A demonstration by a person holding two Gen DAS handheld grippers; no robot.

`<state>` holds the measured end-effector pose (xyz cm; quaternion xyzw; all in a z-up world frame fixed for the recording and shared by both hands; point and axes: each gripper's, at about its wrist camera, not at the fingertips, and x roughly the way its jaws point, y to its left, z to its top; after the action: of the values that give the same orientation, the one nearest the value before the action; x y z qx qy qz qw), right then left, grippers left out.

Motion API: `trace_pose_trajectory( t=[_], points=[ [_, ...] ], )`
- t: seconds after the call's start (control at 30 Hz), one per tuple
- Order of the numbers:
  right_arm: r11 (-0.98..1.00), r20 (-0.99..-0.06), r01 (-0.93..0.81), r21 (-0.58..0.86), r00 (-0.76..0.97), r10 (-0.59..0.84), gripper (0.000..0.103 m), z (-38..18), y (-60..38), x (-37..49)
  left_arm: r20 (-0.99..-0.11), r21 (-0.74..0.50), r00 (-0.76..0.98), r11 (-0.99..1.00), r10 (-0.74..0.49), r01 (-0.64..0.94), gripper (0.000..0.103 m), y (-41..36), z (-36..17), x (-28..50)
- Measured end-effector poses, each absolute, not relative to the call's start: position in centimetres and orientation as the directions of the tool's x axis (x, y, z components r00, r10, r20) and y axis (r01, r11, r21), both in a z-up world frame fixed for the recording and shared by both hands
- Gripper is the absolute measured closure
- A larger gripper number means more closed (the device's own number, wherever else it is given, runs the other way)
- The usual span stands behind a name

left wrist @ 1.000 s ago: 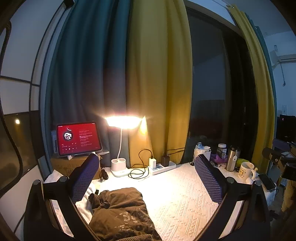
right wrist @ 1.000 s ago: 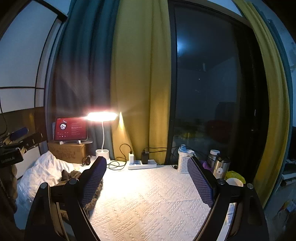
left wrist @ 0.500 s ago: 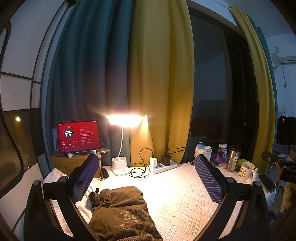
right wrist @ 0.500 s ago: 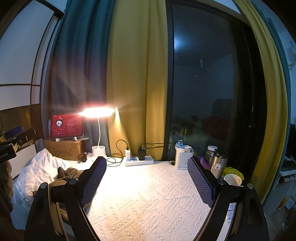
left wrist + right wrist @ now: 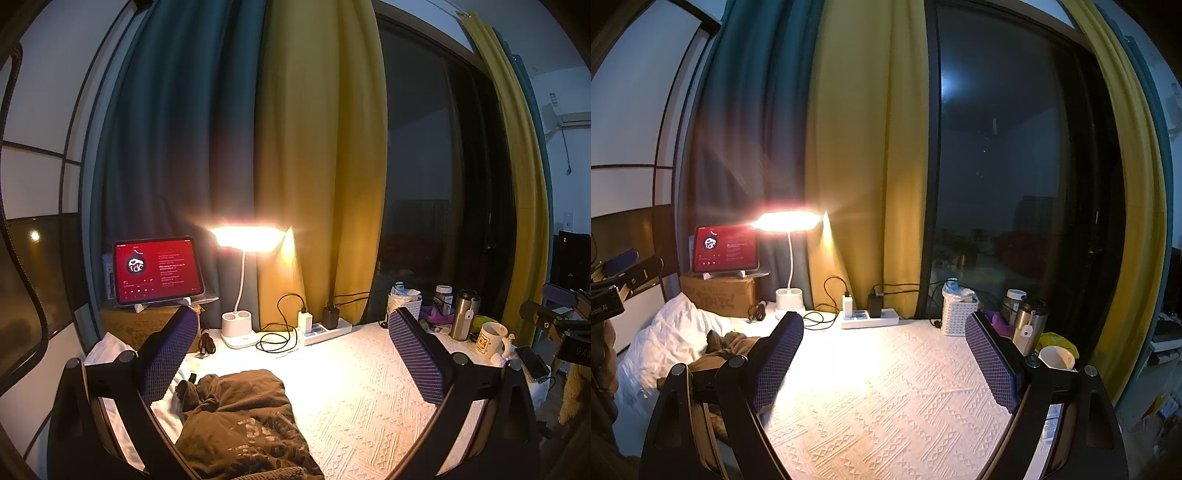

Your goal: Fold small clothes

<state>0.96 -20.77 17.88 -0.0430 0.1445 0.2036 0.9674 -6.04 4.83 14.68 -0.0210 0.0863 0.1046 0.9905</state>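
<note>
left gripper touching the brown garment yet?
Apart. In the left wrist view the left gripper is open, its pads raised above the crumpled brown garment, with lit tablecloth showing between the fingers and nothing held.

The garment [image 5: 236,424] near left is olive-brown with a faded pale print, lying partly on a plain white cloth [image 5: 665,343]. The desk [image 5: 886,387] cover is cream-white with an embossed pattern of zigzags and diamonds. Each hand-held gripper [image 5: 291,358] [image 5: 884,354] has black arms and dark blue ribbed pads [image 5: 415,358]. Far behind hang teal curtains [image 5: 177,129] beside mustard-yellow curtains [image 5: 321,147]. The tablet [image 5: 157,269] at far left glows red. The mug [image 5: 489,339] at right is white with a yellow picture.
</note>
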Motion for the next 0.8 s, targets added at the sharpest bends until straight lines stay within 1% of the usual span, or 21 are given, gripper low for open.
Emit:
trace_pose_trajectory(
  t=[0.8],
  points=[
    [0.906,-0.304,-0.423,-0.024,0.866,0.396,0.013,17.57,-20.96,1.12,-0.178,-0.022,0.961,0.975,0.212,-0.22,0.001,4.8,14.54,-6.33]
  ],
)
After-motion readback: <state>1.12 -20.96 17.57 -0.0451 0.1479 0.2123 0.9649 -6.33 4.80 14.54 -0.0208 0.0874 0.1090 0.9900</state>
